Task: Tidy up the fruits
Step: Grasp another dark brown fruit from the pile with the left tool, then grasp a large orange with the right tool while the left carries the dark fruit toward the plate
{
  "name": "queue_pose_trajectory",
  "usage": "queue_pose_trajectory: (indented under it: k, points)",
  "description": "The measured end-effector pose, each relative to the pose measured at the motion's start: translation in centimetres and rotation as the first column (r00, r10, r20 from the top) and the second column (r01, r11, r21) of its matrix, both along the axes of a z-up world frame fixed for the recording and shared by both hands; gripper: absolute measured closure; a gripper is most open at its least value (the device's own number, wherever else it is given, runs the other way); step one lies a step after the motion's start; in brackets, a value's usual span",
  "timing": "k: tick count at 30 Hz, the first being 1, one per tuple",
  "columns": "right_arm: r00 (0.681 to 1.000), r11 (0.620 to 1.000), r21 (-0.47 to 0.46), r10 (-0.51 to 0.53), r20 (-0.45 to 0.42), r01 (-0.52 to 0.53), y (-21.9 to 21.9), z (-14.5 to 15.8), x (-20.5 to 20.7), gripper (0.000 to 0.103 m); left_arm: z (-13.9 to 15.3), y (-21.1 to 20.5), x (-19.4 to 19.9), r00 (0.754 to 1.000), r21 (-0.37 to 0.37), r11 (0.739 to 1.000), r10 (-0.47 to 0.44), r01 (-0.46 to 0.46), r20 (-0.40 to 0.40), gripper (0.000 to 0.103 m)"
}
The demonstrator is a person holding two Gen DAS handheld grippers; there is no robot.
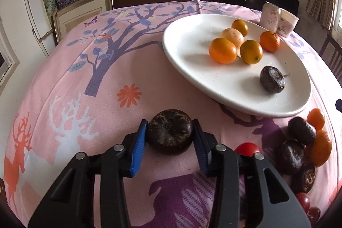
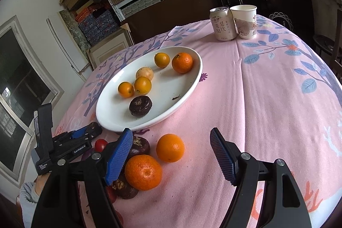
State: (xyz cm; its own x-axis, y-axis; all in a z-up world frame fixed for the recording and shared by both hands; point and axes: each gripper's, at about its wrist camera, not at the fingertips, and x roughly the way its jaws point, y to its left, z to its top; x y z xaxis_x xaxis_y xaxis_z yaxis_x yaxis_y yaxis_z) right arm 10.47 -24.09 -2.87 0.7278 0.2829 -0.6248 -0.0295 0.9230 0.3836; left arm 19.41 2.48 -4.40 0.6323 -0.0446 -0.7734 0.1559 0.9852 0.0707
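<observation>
Your left gripper (image 1: 170,131) pinches a dark water chestnut (image 1: 170,131) across its flat sides at lower centre of its view; it looks hard, light and smooth-skinned, so keep the pads on its widest girth. Your right gripper (image 2: 171,155) hangs spread over the loose tangerines (image 2: 143,172) below the white plate (image 2: 188,97).

Left gripper (image 1: 170,131) jaws clamped on something dark; right gripper (image 2: 171,158) jaws spread wide.
</observation>
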Motion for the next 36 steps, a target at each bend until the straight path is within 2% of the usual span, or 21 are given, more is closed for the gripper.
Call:
queue_pose_trajectory:
  k: [5,11,13,19,21,26,30,32,36]
  points:
    - [0.999,1.0,-0.028,0.012,-0.043,-0.014,-0.1,-1.0,-0.6,0.027,0.0,1.0,-2.6,1.0,-0.024,1.0,-0.002,0.002,-0.006,0.062]
    - [0.997,0.999,-0.034,0.005,-0.071,-0.008,-0.2,-2.0,-0.5,0.039,-0.1,1.2,-3.0,1.0,-0.025,1.0,0.004,-0.004,-0.01,0.062]
    - [0.996,1.0,0.006,0.012,-0.092,-0.012,-0.4,-2.5,0.1,0.042,-0.2,1.1,-3.0,1.0,-0.021,1.0,0.005,-0.005,-0.009,0.062]
    - [0.991,0.995,0.098,0.048,-0.124,-0.036,0.3,-3.2,1.9,0.043,-0.3,1.0,-2.9,1.0,-0.02,1.0,0.006,-0.006,-0.012,0.062]
    - [0.99,0.995,0.094,0.055,-0.126,-0.043,0.9,-3.3,2.2,0.05,-0.3,0.9,-2.9,1.0,-0.014,1.0,0.006,-0.006,-0.011,0.062]
    - [0.99,0.992,0.121,0.063,-0.128,-0.048,1.1,-3.6,2.6,0.056,-0.3,0.9,-2.9,1.0,-0.019,1.0,0.006,-0.006,-0.012,0.061]
    - [0.986,0.977,0.21,0.072,-0.152,-0.039,0.2,-4.2,3.0,0.061,-0.3,1.1,-2.8,1.0,-0.031,1.0,0.006,-0.007,-0.015,0.061]
    - [0.982,0.968,0.252,0.071,-0.175,-0.025,-0.4,-4.8,3.1,0.068,-0.3,1.2,-2.8,1.0,-0.038,0.999,0.006,-0.007,-0.017,0.061]
    - [0.983,0.969,0.248,0.065,-0.172,-0.021,-0.2,-4.9,3.2,0.068,-0.3,1.2,-2.8,1.0,-0.036,0.999,0.007,-0.007,-0.017,0.06]
